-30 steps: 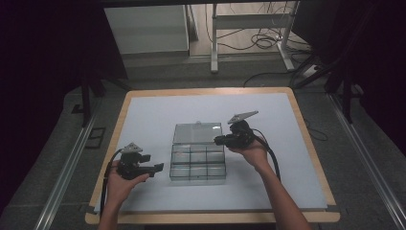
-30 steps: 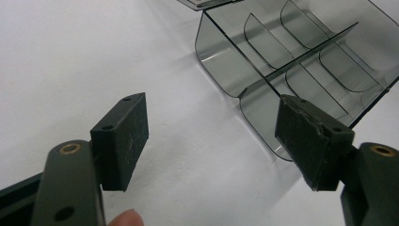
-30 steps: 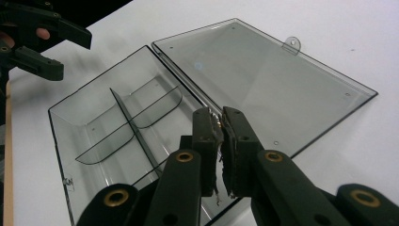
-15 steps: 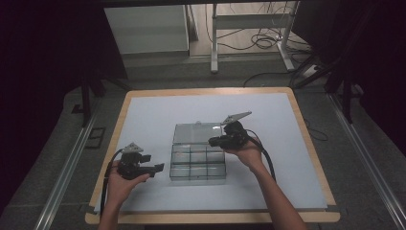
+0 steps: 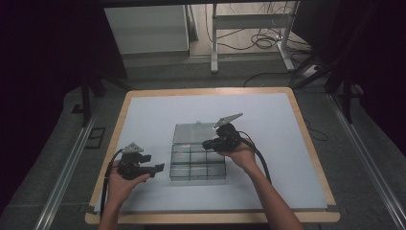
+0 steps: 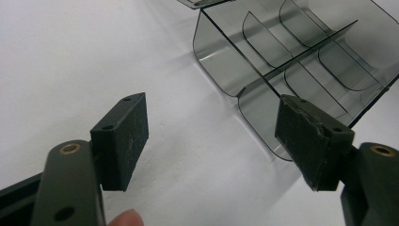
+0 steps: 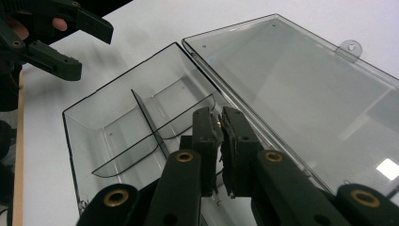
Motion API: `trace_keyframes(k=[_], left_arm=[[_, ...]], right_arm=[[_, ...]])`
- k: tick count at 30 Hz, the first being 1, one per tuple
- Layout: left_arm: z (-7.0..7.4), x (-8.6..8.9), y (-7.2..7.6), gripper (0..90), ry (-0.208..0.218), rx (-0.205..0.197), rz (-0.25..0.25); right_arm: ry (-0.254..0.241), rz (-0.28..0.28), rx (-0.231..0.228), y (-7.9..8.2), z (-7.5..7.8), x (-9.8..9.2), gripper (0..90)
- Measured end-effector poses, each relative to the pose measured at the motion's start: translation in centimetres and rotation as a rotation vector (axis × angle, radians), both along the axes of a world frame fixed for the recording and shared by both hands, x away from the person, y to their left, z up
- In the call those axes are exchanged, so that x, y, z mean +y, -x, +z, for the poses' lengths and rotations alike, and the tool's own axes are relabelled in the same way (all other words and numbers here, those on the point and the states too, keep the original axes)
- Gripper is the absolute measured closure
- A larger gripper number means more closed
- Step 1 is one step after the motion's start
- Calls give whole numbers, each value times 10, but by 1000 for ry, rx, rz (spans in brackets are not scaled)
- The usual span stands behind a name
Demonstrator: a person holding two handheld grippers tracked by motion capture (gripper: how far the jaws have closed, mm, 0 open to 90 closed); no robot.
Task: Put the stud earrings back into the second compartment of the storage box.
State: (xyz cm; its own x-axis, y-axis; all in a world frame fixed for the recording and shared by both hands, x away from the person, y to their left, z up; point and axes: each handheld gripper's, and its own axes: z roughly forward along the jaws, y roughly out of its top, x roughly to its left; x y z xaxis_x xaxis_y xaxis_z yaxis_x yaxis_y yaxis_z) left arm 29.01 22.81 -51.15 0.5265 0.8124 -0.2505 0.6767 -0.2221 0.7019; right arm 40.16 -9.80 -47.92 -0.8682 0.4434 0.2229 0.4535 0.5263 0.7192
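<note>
The right gripper [image 7: 220,123] hovers above the clear compartment box [image 5: 197,163], its jaws pressed together on something small and pale; what it is cannot be made out in the right gripper view. The box's open compartments lie just below and ahead of those fingertips, with its lid [image 7: 301,89] lying flat open on the far side. To do the step well, the tips should likely centre over one cell, clear of the dividers, and lower before parting. The left gripper [image 6: 214,136], jaws wide apart and empty, rests beside the box's near corner. Since the earlier frame the right gripper has shifted leftwards across the box; the left has stayed put.
</note>
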Motion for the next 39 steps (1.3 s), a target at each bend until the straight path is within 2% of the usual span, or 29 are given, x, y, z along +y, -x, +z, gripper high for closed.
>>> trace_keyframes(k=[23, 36, 37, 39], left_arm=[[-4, -3, -1, 266, -8, 12, -6], [-3, 0, -1, 266, -1, 7, 1], [-3, 0, -1, 266, -1, 8, 1], [-3, 1, -1, 266, -1, 8, 1]], right_arm=[[44, 33, 10, 2, -11, 19, 830], [72, 49, 13, 3, -18, 28, 829], [73, 49, 16, 3, -19, 29, 805], [88, 53, 10, 4, -19, 30, 693]])
